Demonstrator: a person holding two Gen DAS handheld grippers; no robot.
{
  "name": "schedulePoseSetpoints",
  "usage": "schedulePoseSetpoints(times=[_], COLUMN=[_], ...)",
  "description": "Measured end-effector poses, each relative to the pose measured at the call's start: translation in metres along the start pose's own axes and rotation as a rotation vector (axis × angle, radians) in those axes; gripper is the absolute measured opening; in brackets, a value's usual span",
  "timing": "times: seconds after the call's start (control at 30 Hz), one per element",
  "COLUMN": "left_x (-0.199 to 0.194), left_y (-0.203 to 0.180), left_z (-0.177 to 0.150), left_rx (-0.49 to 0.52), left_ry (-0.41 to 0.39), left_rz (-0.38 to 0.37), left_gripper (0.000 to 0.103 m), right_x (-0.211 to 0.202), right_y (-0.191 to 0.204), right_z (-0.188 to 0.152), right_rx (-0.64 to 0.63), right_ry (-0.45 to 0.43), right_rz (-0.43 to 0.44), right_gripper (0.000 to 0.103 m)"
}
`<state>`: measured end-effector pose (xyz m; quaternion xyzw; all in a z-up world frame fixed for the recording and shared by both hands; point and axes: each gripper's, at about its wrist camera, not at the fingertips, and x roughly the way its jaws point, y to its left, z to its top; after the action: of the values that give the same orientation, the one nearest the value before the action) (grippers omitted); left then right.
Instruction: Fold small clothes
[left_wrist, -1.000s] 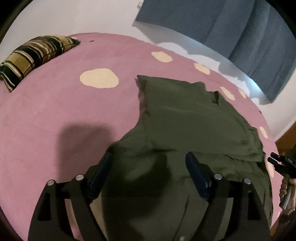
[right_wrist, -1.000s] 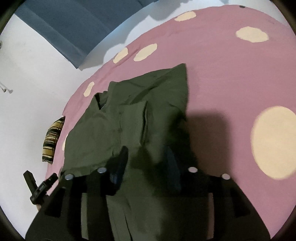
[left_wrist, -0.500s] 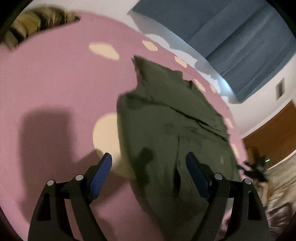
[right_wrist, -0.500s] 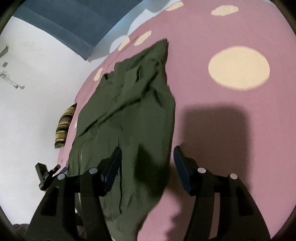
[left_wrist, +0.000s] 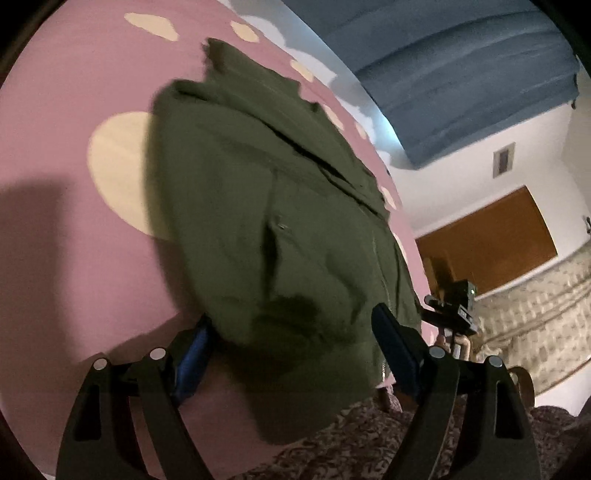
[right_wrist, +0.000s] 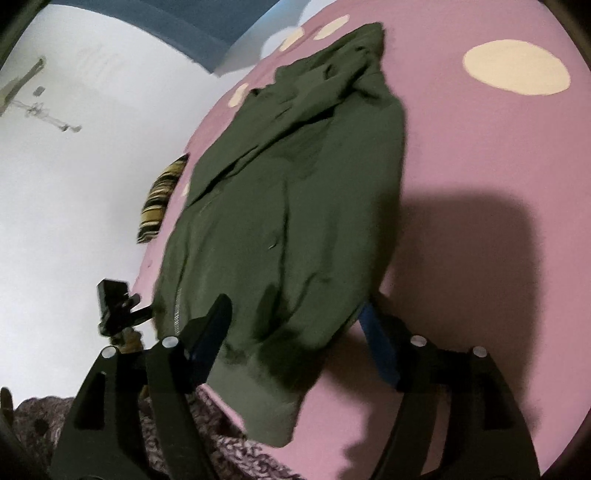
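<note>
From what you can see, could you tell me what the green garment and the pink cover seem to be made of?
Garment: soft matte woven cloth, likely cotton; it creases and drapes, with a zip along one edge. Cover: smooth matte fabric with printed cream spots; fibre unclear.

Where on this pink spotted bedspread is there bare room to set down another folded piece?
Bare bedspread lies right of the green jacket in the right wrist view, around the big cream spot. The other side is tight: the jacket runs close to the edge near the striped pillow.
</note>
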<state>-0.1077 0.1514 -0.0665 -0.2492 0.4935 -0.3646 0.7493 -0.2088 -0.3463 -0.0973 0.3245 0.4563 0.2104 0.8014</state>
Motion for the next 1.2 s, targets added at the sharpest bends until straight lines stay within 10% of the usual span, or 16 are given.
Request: schedulePoseSetpoints(times=[0.4, 0.6, 0.77, 0.87, 1.2], left_x=[0.011, 0.015, 0.011, 0.009, -0.003], left_y=[-0.010, -0.008, -0.008, -0.013, -0.021], left_z=[-0.007, -0.005, -0.006, -0.007, 0.021], left_rx=[0.048, 0.043, 0.079, 0.115, 0.034], left_ry=[-0.018, -0.012, -0.001, -0.001, -0.040], left_rz=[0.037, 0.093, 0.117, 0.129, -0.168], left_gripper=[0.072, 0.050, 0.037, 0.031, 0.018], right_x=[0.010, 0.017, 0.021, 0.020, -0.002], right_y=[0.012, 0.021, 0.023, 0.018, 0.016], right_z=[-0.008, -0.020, -0.028, -0.029, -0.019], right_rx=[-0.049, -0.087, -0.115, -0.093, 0.051], right_ry=[0.097, 0.144, 0.151, 0.143, 0.028], right_rz=[0.125, 0.157, 0.058, 0.049, 0.324], right_gripper=[0.071, 0.070, 0.027, 0.020, 0.015])
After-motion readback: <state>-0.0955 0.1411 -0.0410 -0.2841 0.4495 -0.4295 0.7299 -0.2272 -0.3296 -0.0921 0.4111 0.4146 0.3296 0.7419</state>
